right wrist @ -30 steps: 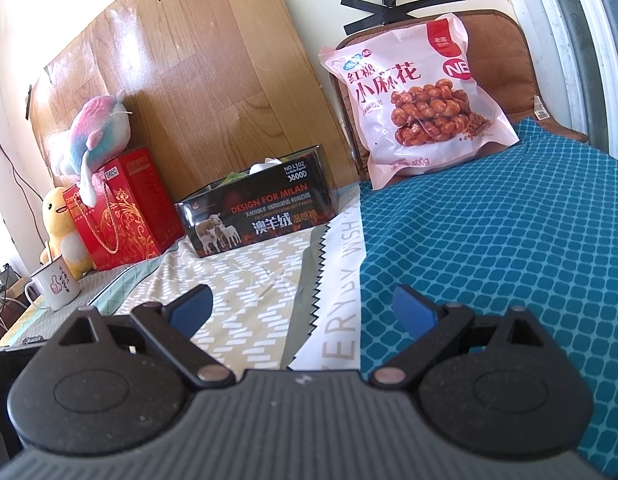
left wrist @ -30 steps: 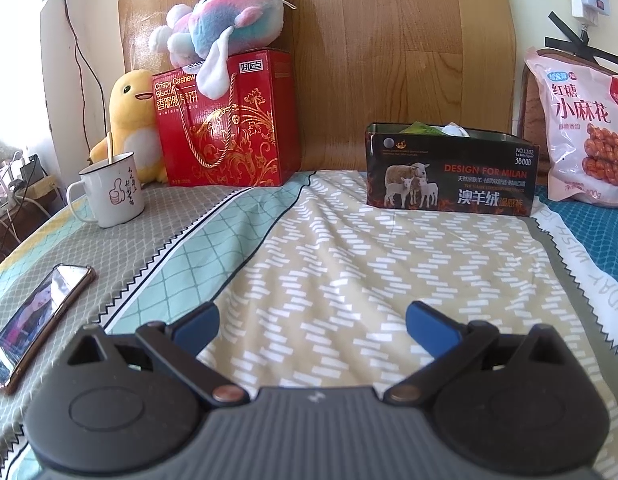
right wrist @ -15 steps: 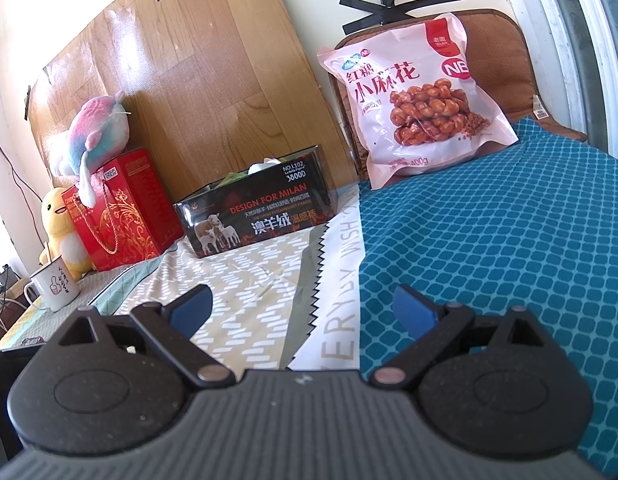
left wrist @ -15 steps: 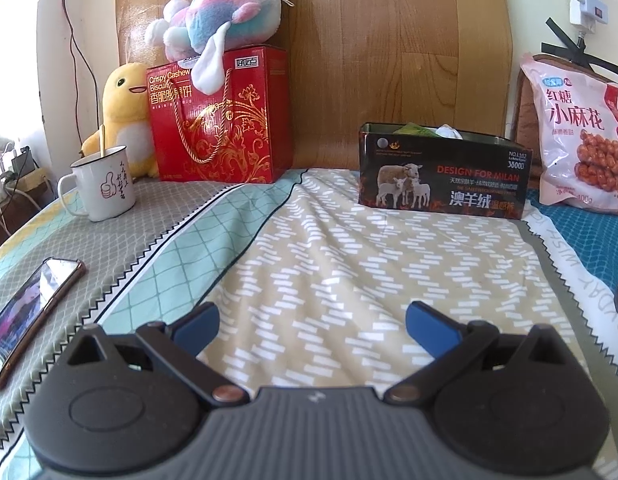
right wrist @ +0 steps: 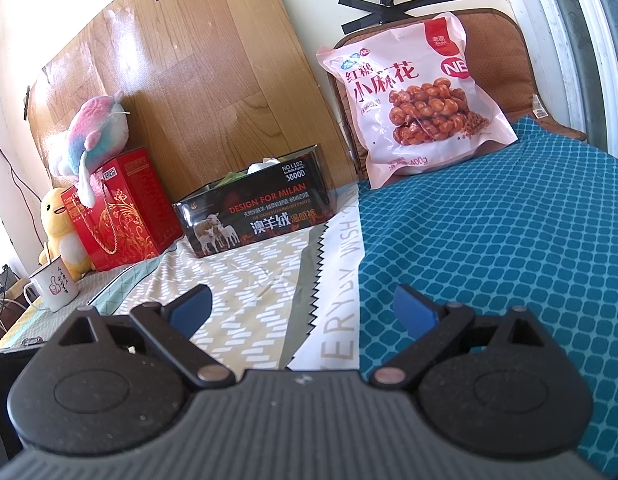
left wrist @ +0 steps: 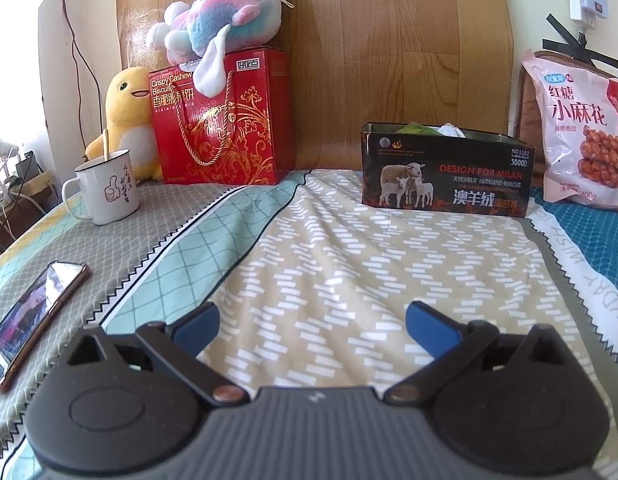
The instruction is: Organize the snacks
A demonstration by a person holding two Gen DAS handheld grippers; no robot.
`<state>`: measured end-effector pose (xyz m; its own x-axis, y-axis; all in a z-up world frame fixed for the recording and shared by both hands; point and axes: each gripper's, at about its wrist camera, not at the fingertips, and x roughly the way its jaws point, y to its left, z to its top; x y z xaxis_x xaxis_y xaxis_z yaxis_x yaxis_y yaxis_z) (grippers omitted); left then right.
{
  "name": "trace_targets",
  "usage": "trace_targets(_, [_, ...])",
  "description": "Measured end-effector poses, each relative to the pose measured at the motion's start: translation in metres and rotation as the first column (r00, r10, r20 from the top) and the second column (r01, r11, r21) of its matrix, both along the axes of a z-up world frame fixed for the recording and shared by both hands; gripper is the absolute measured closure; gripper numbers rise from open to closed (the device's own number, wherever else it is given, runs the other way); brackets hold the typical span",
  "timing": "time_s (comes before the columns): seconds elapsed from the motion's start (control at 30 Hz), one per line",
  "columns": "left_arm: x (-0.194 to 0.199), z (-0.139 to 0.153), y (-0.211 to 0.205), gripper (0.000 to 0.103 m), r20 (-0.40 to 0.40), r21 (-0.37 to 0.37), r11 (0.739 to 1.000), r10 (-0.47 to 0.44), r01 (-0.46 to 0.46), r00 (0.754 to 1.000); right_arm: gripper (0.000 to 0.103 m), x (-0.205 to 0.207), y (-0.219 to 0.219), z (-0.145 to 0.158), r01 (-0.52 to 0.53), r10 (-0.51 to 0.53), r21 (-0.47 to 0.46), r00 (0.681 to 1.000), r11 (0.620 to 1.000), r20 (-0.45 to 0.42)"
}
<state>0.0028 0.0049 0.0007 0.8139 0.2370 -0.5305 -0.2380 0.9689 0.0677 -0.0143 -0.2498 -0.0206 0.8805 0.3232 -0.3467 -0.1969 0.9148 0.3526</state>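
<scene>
Both grippers idle above the bedspread (left wrist: 349, 248), nothing held: left gripper (left wrist: 312, 322) has its blue fingers spread wide over the beige dash-print panel, right gripper (right wrist: 302, 307) likewise spread, straddling the white strip with partly readable grey letters ("ERY", "WISH"). Snack bag (right wrist: 413, 100) is pink, stands propped against a brown cushion (right wrist: 505, 52) at the head of the teal section, far side from both grippers; label reads "红糖 小麻花", "400g", a red roundel showing "NE", photo of twisted fried dough. Black tin (left wrist: 445, 170) sits open-topped against the wooden board (left wrist: 389, 52), left of the bag; print: "DESIGN FOR MILAN", "澳羊绒", "NO.L102", "3800D", sheep picture; something green and white pokes out the top, can't tell what. Red gift box (left wrist: 221, 120) further left reads "Crispy Cashew Biscuit", gold rope handle; pink-blue plush (left wrist: 225, 12) sits on top, yellow duck plush (left wrist: 125, 116) beside it. White mug (left wrist: 107, 188) has a thumbs-up graphic, handwriting unreadable. Phone (left wrist: 33, 316) lies flat at the left, screen lit.
</scene>
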Motion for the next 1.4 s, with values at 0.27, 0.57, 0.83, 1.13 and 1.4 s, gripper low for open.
trace_targets(0.27, [-0.0001, -0.0007, -0.0016, 0.0, -0.002, 0.016, 1.0, -0.008, 0.008, 1.0, 0.004, 0.0003, -0.0003, 0.0002, 0.0, 0.0, -0.001, 1.0, 1.0, 0.0])
trace_targets(0.57, [0.0007, -0.0007, -0.0032, 0.0, -0.005, 0.029, 1.0, -0.009, 0.009, 1.0, 0.004, 0.0005, 0.0001, 0.0, 0.0, 0.0, -0.001, 1.0, 1.0, -0.001])
trace_targets(0.83, [0.0012, -0.0009, -0.0037, 0.0, -0.008, 0.035, 0.999, -0.011, 0.011, 1.0, 0.004, 0.0007, 0.0006, -0.0003, 0.0, 0.0, -0.001, 1.0, 1.0, -0.001])
trace_targets(1.13, [0.0016, -0.0016, -0.005, 0.0, -0.016, 0.036, 0.999, -0.022, 0.023, 1.0, 0.004, 0.001, 0.0007, -0.0007, 0.001, -0.001, -0.001, 1.0, 1.0, -0.001])
trace_targets(1.4, [0.0007, -0.0005, -0.0059, 0.0, -0.009, 0.041, 0.999, -0.032, 0.032, 0.999, 0.004, 0.0008, 0.0007, -0.0009, 0.001, -0.001, 0.0, 1.0, 1.0, 0.0])
